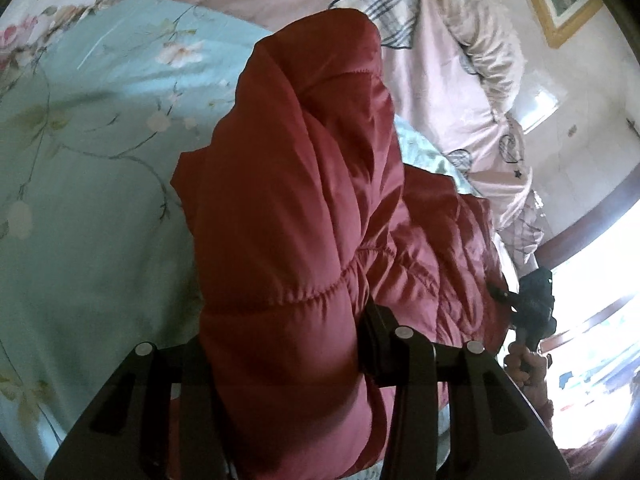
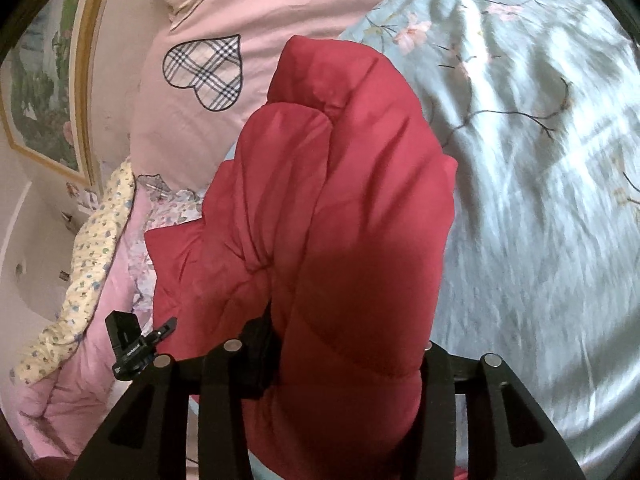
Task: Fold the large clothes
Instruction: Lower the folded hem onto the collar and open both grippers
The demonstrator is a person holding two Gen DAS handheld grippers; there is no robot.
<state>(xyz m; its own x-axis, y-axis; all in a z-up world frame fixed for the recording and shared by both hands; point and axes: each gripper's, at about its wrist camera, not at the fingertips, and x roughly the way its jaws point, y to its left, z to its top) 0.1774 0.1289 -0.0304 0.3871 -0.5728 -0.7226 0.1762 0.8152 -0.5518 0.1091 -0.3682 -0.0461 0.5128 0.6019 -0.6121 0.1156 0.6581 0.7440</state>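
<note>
Plainly, both claws are gripping the same garment: the left claw (image 1: 288, 364) is clamping a thick roll of the red puffer jacket (image 1: 304, 184) between its pads, and the right claw (image 2: 348, 356) is doing likewise in its own view, the padded fabric bulging out past the fingers on both sides. The jacket is hanging and bunching in front of the two claws, lifted over the pale blue flowered bedspread (image 1: 92, 168) and lying towards the side of the bed where a pink quilt with checked hearts (image 2: 224, 20) is heaped; whether its far end is resting on the bedspread I cannot tell. It is looking soft, puffy and light for its bulk, with a smooth, faintly shiny shell (the kind that is apt to be slipping through a shallow pinch), so a deep bite seems wise. The quilting seams and gathered stitch lines (image 1: 316, 296) are probably offering the surest hold, since the filling there is thinnest. Being springy, it is likely to be puffing back open after each fold, so pressing the layers flat should help.
</note>
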